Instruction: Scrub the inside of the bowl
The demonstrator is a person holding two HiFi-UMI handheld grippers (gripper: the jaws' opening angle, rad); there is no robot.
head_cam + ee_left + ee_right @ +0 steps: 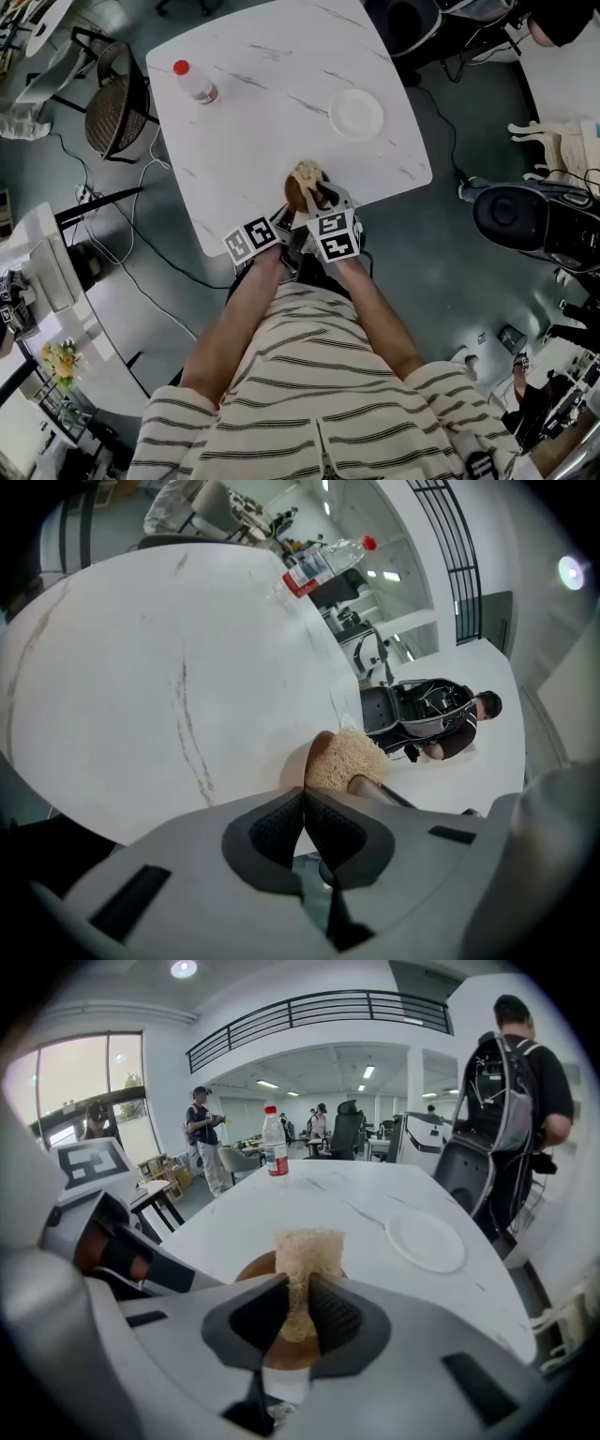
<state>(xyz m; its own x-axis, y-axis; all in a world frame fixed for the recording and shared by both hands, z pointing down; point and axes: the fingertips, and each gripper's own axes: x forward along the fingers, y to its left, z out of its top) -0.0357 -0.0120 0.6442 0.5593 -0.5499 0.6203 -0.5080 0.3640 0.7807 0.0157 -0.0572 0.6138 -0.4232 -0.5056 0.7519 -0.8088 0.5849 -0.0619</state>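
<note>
A brown bowl (298, 192) sits near the front edge of the white marble table (272, 112). My right gripper (300, 1312) is shut on a tan fibrous scrub pad (309, 1260). The pad stands upright over the bowl (255, 1267). In the head view the pad (307, 173) shows at the bowl's far side, with the right gripper (323, 199) reaching over the bowl. My left gripper (303, 803) is shut, with nothing visible between its pads. It sits just short of the bowl's rim (321, 754) and the pad (352, 759), at the bowl's left in the head view (281, 225).
A clear bottle with a red cap (195, 82) stands at the table's far left. A white plate (356, 114) lies to the right, beyond the bowl. Chairs (112, 108) and cables surround the table. A person with a backpack (511, 1101) stands by the table's right side.
</note>
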